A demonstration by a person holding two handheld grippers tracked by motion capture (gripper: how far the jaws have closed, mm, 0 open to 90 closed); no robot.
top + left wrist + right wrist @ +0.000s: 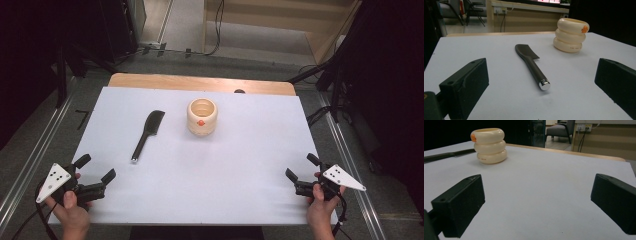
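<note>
Grippers rest at the bottom corners of the high view, so the work looks barely begun. Left gripper [95,169], lower left, has its jaws spread wide with nothing between them, aimed up the white table [240,190] at the black spatula [146,134], which lies flat left of centre, handle end nearest. Cream ringed holder [202,116] stands upright just right of it. Right gripper [301,168], lower right, gapes empty too; next comes a reach forward to the spatula's handle

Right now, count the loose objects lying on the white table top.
2. A black spatula lies left of centre, its handle toward the person. A cream ringed cup stands upright just right of it, apart from it. Nothing looks hidden.
</note>
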